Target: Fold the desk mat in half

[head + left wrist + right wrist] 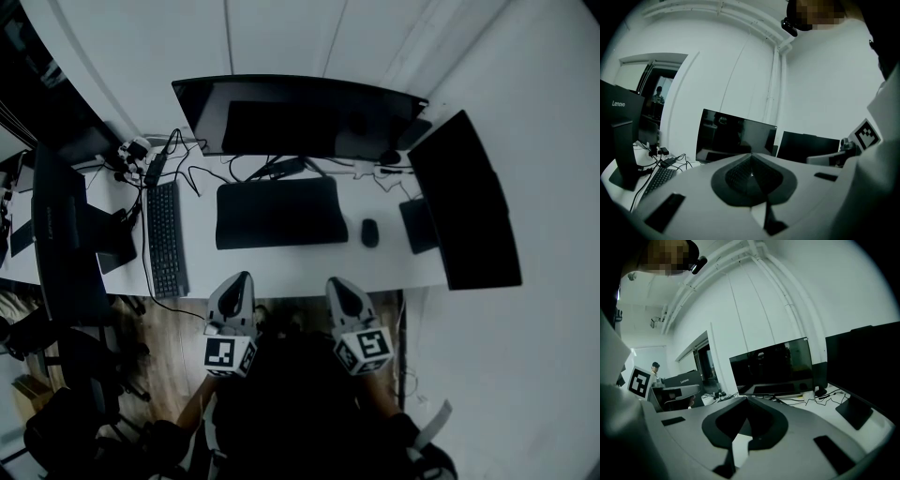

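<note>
Surface (281, 267), white and long, runs across our head view; its near edge shows bare white along the front of the mat. We count three monitors: a wide monitor (300, 117) at 12 o'clock, a right monitor (464, 202) angled in at 3 o'clock, and a left monitor (56, 234) at 9 o'clock. The desk mat (279, 212), one dark sheet, lies flat and unfolded at the centre, just in front of the wide monitor, its long edges parallel to the surface's near edge. One keyboard (165, 239) lies lengthwise at the mat's 9 o'clock, with a strip of bare white between them. We hold two grippers at the mat's 6 o'clock, both short of the near edge and over the wooden floor (169, 347): the left gripper (241, 278) toward 7 o'clock, the right gripper (337, 282) toward 5 o'clock. Each has its jaws pressed together and empty. One dark slab (419, 225) sits by the right monitor. One mouse (369, 232) sits at the mat's 3 o'clock, just beside its edge. Cables (202, 169) tangle from 10 to 12 o'clock, close to the mat's far edge.
</note>
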Available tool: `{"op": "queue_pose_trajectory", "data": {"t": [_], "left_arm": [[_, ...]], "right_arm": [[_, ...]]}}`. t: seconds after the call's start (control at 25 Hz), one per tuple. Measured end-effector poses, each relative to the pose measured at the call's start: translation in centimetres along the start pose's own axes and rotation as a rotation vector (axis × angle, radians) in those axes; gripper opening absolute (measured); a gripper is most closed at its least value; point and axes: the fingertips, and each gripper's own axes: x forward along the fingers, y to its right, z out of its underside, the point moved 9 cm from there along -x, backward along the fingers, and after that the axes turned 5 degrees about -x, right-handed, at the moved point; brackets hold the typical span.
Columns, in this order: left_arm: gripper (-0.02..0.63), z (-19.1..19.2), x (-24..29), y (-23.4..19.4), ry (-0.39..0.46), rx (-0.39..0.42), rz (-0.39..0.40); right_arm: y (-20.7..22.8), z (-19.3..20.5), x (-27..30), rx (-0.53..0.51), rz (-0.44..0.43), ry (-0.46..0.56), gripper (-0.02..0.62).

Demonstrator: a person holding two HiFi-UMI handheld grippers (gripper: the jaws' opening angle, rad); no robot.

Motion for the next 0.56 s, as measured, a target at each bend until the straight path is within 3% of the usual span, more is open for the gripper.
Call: {"op": "queue_pose_trajectory", "data": {"t": [0.56], "left_arm": [[0.006, 0.14, 0.12, 0.96, 0.009, -0.01, -0.002]], "right_arm": [[0.91, 0.54, -0.74, -0.006, 0.009, -0.013, 0.006]]}}
